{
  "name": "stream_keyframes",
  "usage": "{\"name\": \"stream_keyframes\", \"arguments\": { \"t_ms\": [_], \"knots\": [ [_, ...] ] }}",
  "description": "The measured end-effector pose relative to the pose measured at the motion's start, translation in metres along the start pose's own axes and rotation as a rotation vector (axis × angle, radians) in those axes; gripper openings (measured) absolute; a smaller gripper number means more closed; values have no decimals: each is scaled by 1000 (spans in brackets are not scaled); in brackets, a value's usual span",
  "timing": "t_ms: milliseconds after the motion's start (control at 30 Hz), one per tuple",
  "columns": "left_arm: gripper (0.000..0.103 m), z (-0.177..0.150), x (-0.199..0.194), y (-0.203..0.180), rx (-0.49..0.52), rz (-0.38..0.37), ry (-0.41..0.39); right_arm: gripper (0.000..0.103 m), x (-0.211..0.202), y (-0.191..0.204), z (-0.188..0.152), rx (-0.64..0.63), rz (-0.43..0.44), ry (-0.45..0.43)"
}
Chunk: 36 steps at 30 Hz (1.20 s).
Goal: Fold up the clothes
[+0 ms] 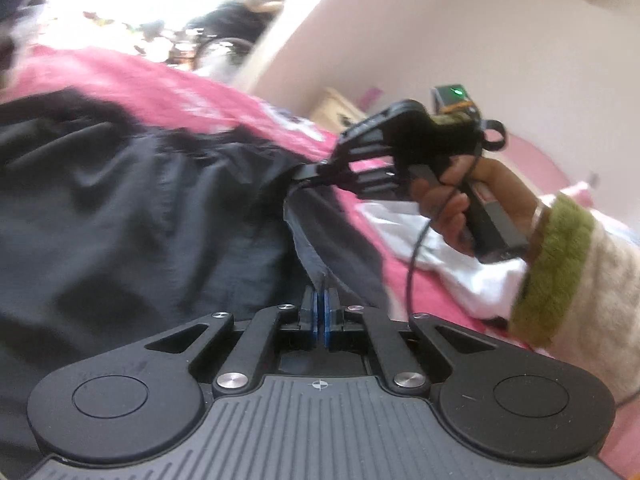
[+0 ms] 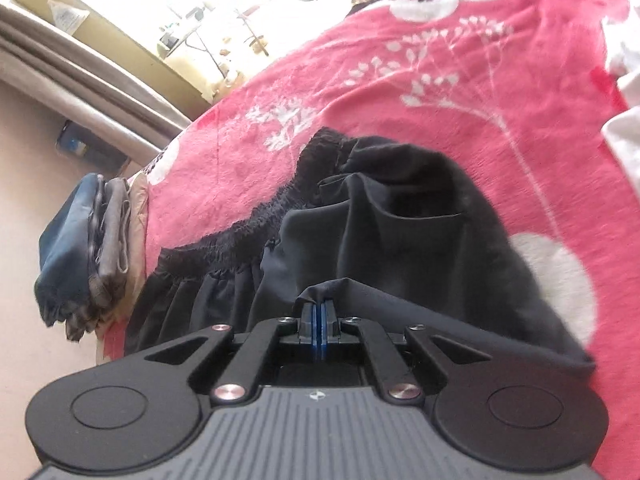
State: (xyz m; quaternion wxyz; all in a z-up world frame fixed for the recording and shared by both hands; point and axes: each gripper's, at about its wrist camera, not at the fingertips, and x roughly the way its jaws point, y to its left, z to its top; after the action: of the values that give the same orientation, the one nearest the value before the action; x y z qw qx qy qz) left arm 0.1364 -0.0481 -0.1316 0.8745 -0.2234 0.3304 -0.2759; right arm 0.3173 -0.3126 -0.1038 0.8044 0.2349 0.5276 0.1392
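Both tongs pinch one black garment over a pink bed.

The left tongs [image 1: 320,300] are clamped on a hem of the black garment [image 1: 140,208]; the right tongs [image 1: 310,174] — held in a hand [image 1: 460,204] at three o'clock — grip its edge too. The garment lies rumpled on the pink floral blanket [image 2: 460,92] — folded clothes [image 2: 80,248] sit at nine o'clock.

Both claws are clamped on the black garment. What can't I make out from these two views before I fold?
- Black garment: its far hem, hidden by the left claw body and motion blur in the left wrist view.
- Right claw: how many cloth layers it pinches, fabric bunches over the tips.
- White cloth: partly hidden by the hand.
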Motion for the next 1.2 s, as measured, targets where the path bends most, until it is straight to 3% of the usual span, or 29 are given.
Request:
{"name": "stream_keyframes", "arguments": {
  "t_ms": [133,167,233,300,367,400,567,733,967,1067,1200],
  "knots": [
    [3,-2,5,15,-47,52,36,3,30,0,-4,29,-24,-14],
    [9,-2,1,16,-56,49,34,4,33,-3,-5,44,-20,-22],
    [32,-2,-6,19,-76,44,29,7,35,-9,-8,84,6,-42],
    [40,-4,-19,21,-79,28,9,11,36,-16,-10,123,31,-62],
    [43,-4,-27,22,-73,22,19,26,38,-22,-13,163,56,-82],
    [44,-4,-29,23,-69,24,33,29,34,-25,-14,175,69,-103],
    [46,-9,-30,25,-25,78,111,35,-11,-29,-22,181,128,-206],
    [50,-10,-19,30,-46,128,165,40,-46,-26,-41,144,161,-197],
    [49,-7,-13,35,-98,140,169,45,-26,-5,-37,110,48,-50],
    [38,-8,-13,32,-82,134,158,52,-7,7,-28,120,-11,1],
    [26,-10,-15,27,-53,103,140,54,19,20,-13,107,-138,47]
  ]
}}
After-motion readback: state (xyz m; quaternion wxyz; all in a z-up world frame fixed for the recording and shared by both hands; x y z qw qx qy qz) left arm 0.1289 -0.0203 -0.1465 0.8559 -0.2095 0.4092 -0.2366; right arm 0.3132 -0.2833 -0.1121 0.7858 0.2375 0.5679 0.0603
